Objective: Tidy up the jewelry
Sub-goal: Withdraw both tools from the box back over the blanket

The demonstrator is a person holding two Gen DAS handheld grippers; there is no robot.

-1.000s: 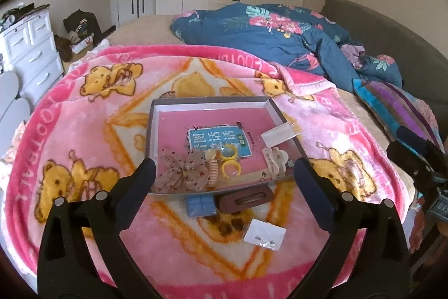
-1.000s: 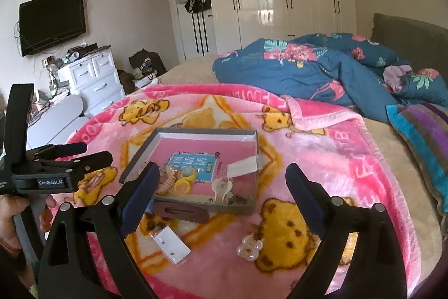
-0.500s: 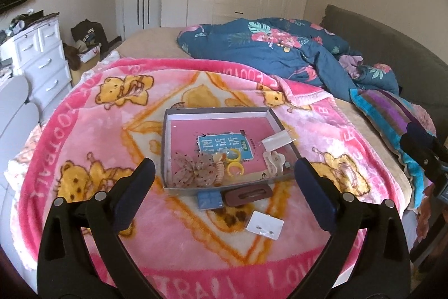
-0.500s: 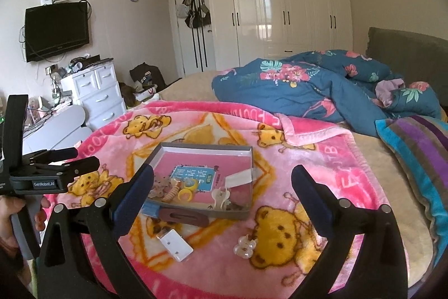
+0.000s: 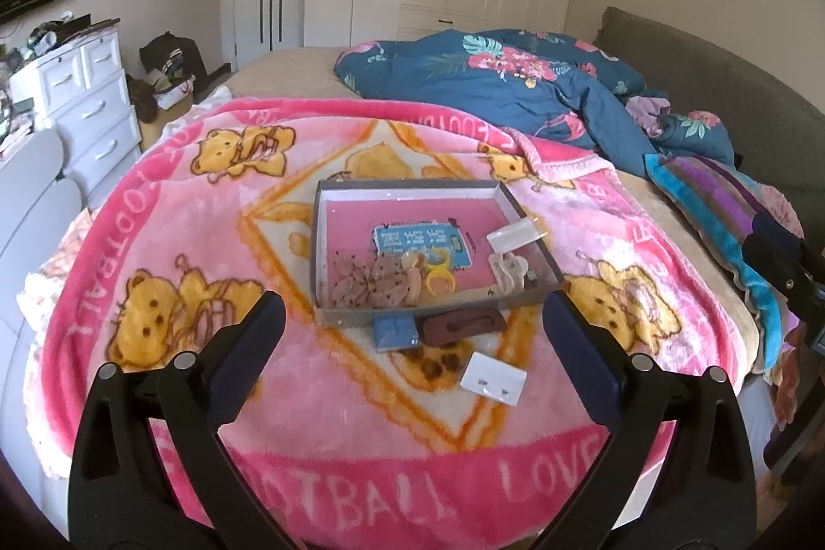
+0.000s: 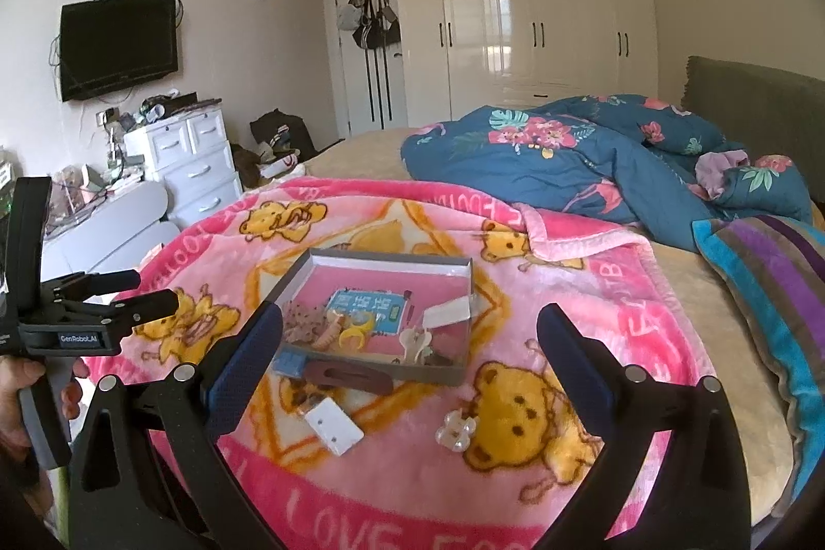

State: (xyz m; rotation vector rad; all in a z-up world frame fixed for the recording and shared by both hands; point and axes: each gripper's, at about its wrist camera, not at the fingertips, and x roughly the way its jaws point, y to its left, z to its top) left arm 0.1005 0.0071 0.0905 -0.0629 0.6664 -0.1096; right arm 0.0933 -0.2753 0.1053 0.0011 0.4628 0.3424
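Note:
A shallow grey box (image 5: pixel 330 189) (image 6: pixel 466 271) with a pink floor lies on the pink bear blanket. It holds a brown spotted bow (image 5: pixel 368 279), yellow rings (image 5: pixel 438 279), a blue card (image 5: pixel 420 243) and a pale claw clip (image 5: pixel 508 269). In front of it lie a small blue piece (image 5: pixel 394 331), a dark brown hair clip (image 5: pixel 466 326) (image 6: pixel 350 377) and a white earring card (image 5: pixel 492 377) (image 6: pixel 334 431). A clear claw clip (image 6: pixel 456 431) lies alone on the blanket. My left gripper (image 5: pixel 412 323) and right gripper (image 6: pixel 410 336) both hang open and empty, back from the box.
The pink blanket (image 5: pixel 206 240) covers the bed's near part. A blue floral quilt (image 5: pixel 515 86) and a striped pillow (image 5: pixel 716 210) lie behind and right. White drawers (image 5: pixel 87 96) stand left. A hand holds the left gripper's body (image 6: pixel 62 333) in the right wrist view.
Both grippers have pulled back and up from the box, which now looks smaller and farther. Their jaws stayed open. The items on the blanket have not moved.

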